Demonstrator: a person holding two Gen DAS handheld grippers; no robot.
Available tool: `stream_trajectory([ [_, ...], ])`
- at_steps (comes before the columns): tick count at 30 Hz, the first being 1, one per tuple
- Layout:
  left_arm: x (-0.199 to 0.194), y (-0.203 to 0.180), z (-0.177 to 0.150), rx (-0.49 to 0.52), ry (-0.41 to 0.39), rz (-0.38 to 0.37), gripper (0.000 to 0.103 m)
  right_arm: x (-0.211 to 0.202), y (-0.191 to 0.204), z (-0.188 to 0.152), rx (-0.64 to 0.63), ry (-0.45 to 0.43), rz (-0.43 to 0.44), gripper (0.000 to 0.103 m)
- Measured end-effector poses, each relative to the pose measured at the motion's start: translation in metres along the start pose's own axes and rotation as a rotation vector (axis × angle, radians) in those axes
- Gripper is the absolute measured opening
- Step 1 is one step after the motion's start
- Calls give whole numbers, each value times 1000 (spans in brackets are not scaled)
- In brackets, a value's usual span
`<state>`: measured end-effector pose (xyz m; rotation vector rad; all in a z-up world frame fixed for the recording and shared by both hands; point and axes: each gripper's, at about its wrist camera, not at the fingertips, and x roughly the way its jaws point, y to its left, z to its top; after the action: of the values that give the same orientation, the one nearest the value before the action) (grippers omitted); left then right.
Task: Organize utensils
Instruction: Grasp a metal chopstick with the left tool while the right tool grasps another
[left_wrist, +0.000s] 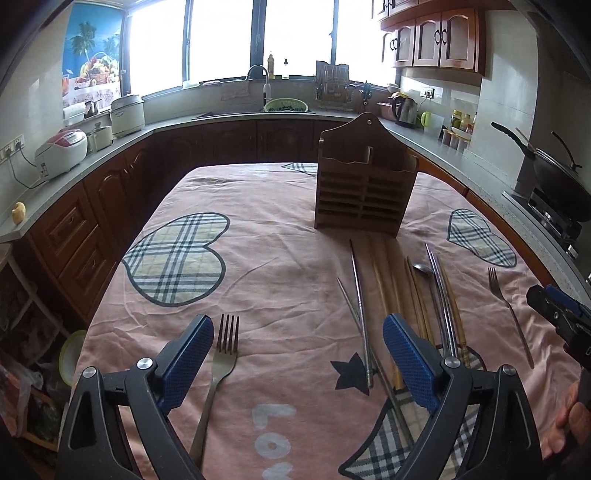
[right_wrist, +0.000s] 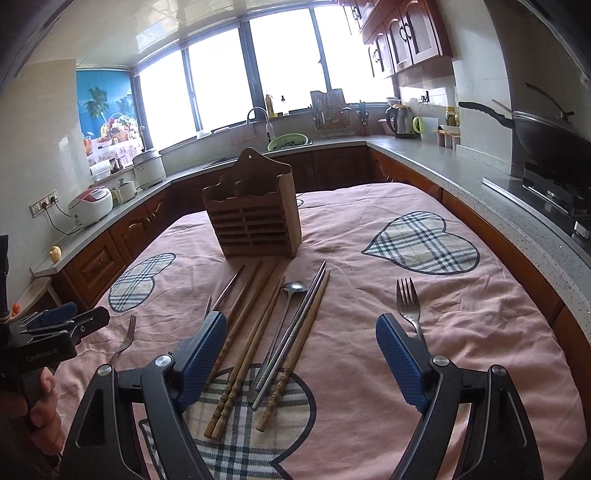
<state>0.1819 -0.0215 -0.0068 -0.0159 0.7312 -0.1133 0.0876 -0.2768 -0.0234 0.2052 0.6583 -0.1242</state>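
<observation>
A wooden utensil holder (left_wrist: 364, 184) (right_wrist: 255, 218) stands upright on the pink tablecloth. In front of it lie wooden chopsticks (right_wrist: 255, 332) (left_wrist: 388, 280), metal chopsticks (right_wrist: 299, 325) (left_wrist: 360, 295) and a metal spoon (right_wrist: 291, 291) (left_wrist: 424, 269). One fork (left_wrist: 218, 365) (right_wrist: 125, 339) lies between my left gripper's fingers, on the cloth. Another fork (right_wrist: 408, 302) (left_wrist: 508, 306) lies by my right gripper's right finger. My left gripper (left_wrist: 297, 354) is open and empty. My right gripper (right_wrist: 301, 350) is open and empty above the chopsticks.
The table (left_wrist: 280, 229) has plaid heart patches. Kitchen counters surround it: a rice cooker (left_wrist: 62, 147) on the left, a sink (left_wrist: 284, 107) at the back, a wok on a stove (right_wrist: 546, 136) on the right. The right gripper shows at the left wrist view's right edge (left_wrist: 554, 310).
</observation>
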Motion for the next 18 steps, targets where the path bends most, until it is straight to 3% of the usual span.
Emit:
stream_trajectory([
  [4,30,-4,23,8,35,-14,88,29,-8,15,25,42,13,68],
  [10,77,-9,49,7,87,-23,72,76,-19,30,78,115,40,47],
  [18,145,-22,80,37,162,-43,68,142,-32,51,134,210,68,34],
])
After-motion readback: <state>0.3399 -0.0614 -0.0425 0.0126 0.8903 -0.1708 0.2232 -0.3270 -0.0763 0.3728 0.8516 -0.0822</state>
